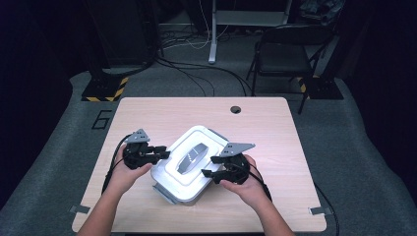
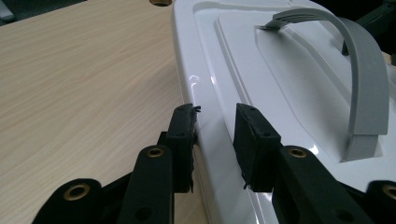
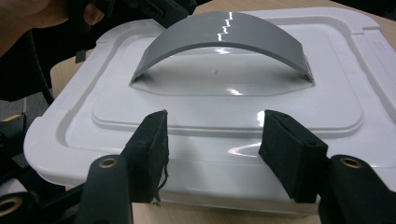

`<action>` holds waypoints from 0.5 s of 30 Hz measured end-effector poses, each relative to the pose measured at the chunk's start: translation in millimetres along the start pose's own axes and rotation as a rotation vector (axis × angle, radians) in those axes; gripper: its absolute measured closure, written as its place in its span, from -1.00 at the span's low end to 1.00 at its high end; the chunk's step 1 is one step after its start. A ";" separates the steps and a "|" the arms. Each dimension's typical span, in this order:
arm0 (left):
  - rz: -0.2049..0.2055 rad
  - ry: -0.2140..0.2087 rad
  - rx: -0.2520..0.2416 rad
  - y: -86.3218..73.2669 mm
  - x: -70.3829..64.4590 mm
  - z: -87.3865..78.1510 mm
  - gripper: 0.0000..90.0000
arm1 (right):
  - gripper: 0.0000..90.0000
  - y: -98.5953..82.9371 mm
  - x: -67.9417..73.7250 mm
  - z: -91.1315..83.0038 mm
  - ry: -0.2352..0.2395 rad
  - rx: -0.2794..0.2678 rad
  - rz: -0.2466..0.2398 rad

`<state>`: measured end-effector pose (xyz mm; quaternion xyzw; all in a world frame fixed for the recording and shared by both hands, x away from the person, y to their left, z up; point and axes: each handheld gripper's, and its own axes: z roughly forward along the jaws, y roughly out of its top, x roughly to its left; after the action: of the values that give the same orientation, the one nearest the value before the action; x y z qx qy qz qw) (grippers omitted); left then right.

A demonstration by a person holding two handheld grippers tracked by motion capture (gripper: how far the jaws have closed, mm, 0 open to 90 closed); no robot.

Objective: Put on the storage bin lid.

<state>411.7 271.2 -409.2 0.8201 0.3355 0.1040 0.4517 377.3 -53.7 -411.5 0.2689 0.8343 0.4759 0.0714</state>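
A white plastic box with a snap-on lid (image 1: 196,138) sits turned at an angle in the middle of the wooden table (image 1: 147,113). A grey arched handle (image 1: 192,157) stands up from the lid. My left gripper (image 1: 164,154) is at the box's left edge. In the left gripper view it (image 2: 215,135) is open, with the lid's rim (image 2: 210,93) running between the jaws and the handle (image 2: 369,79) off to the right. My right gripper (image 1: 209,168) is at the box's right side. It (image 3: 212,149) is open wide just short of the lid (image 3: 224,107), facing the handle (image 3: 224,32).
A round cable hole (image 1: 235,109) lies near the table's far edge. Beyond the table are a black folding chair (image 1: 285,49), floor cables (image 1: 196,73) and a yellow-and-black striped base (image 1: 104,91). Bare tabletop surrounds the box on all sides.
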 end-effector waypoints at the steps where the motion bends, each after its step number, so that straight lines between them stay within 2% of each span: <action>1: 0.002 0.001 0.000 0.0 0.0 0.0 0.50 | -0.08 -0.5 -1.0 0.1 0.006 -0.006 -0.001; 5: 0.013 0.004 0.002 -0.1 0.3 0.0 0.50 | -0.02 -2.4 -1.0 0.3 0.000 -0.020 -0.007; 15: -0.017 0.003 -0.015 -1.6 1.5 0.7 0.50 | 0.03 -3.7 -0.7 1.3 -0.013 -0.032 -0.011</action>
<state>412.4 272.2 -411.1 0.8138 0.3423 0.1036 0.4581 377.0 -54.5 -415.4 0.2663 0.8276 0.4871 0.0836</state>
